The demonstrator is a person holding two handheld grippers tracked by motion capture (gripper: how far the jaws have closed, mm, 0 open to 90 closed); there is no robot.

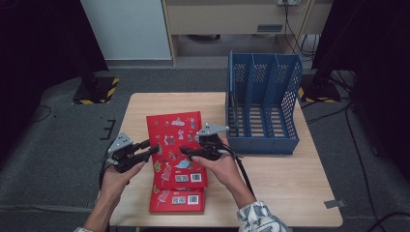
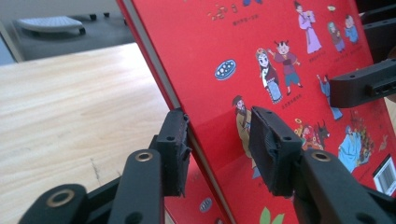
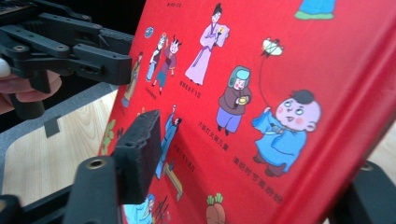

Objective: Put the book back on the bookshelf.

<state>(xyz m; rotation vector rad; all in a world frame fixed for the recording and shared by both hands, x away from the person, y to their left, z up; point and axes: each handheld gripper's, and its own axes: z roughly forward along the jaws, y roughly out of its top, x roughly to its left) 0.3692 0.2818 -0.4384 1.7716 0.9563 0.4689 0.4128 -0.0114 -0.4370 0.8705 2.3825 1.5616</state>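
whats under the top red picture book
A second red picture book lies under the lifted top red picture book; its lower end with barcode labels sticks out toward the person. The rest is covered, as is the wooden table beneath.

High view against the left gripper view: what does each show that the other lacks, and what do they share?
The high view adds the blue file rack, a second red book lying underneath, and the person's right hand. The left gripper view adds the close grip: the left gripper has its pads either side of the top red book at its raised edge, and the cover's cartoon figures are clear. Both share that book, the wooden table and the right gripper.
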